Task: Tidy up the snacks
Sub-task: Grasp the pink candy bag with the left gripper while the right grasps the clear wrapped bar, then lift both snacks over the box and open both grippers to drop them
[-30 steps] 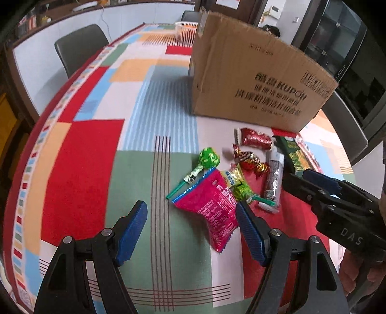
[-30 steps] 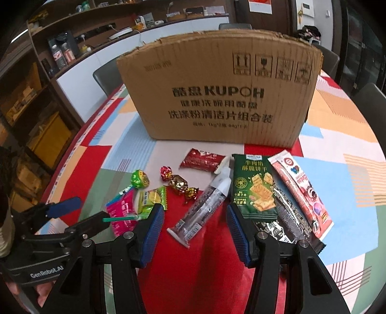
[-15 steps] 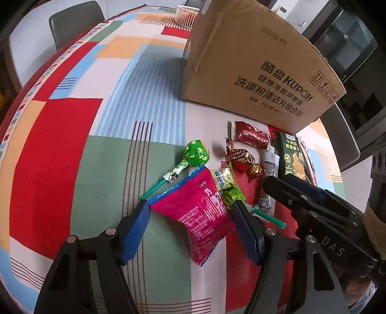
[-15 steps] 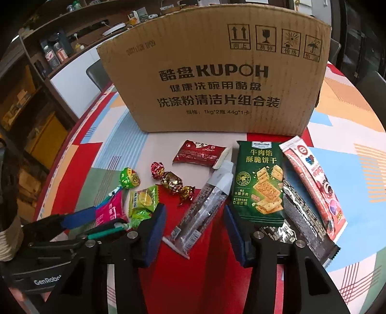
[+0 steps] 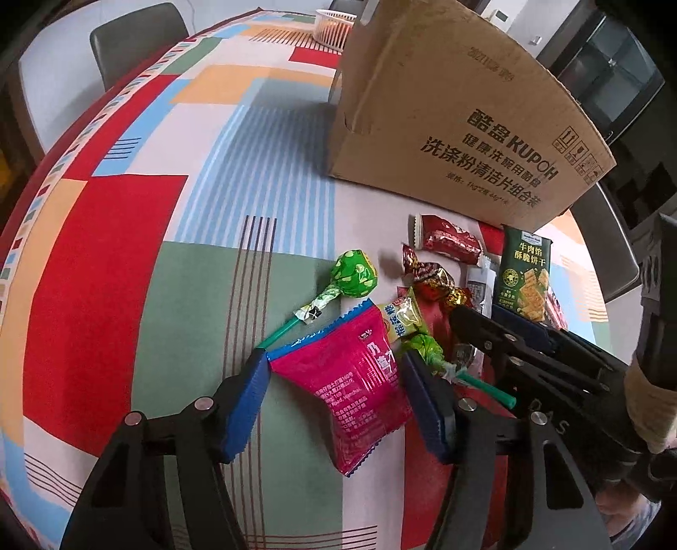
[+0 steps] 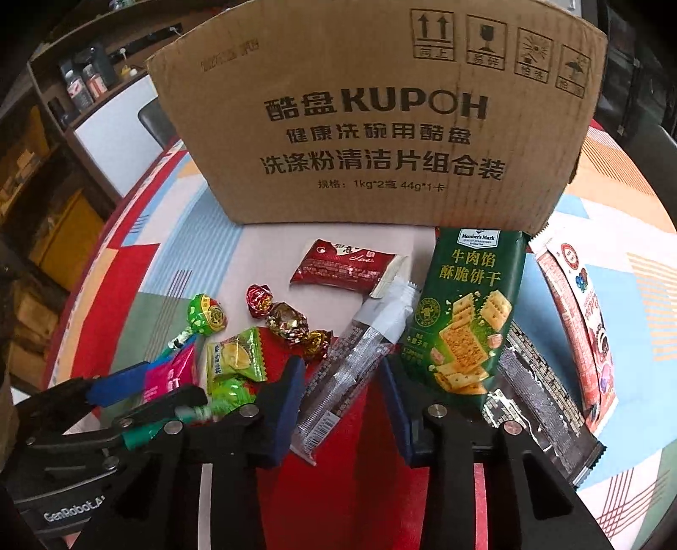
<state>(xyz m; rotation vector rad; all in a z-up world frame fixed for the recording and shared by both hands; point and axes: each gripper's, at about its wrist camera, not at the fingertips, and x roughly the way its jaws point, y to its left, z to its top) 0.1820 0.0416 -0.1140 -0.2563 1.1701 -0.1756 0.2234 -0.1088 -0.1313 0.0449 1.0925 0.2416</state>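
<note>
The left gripper [image 5: 334,395] straddles the pink snack packet [image 5: 355,380], which lies flat on the worktop [image 5: 190,296], long axis slanting from upper left to lower right; its fingers have just been closing, seemingly not yet pressing. The right gripper [image 6: 342,400] has been closing around the clear stick packet [image 6: 351,364], which points up-right toward the cardboard box [image 6: 381,110], whose inside is hidden. Two green lollipops lie nearby.

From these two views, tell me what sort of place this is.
Probably a home dining room or a similar shared room: a large table under a colourful patchwork tablecloth, dark dining chairs round it, and open shelving with bottles along the wall. Snacks lie before a cardboard box.
</note>
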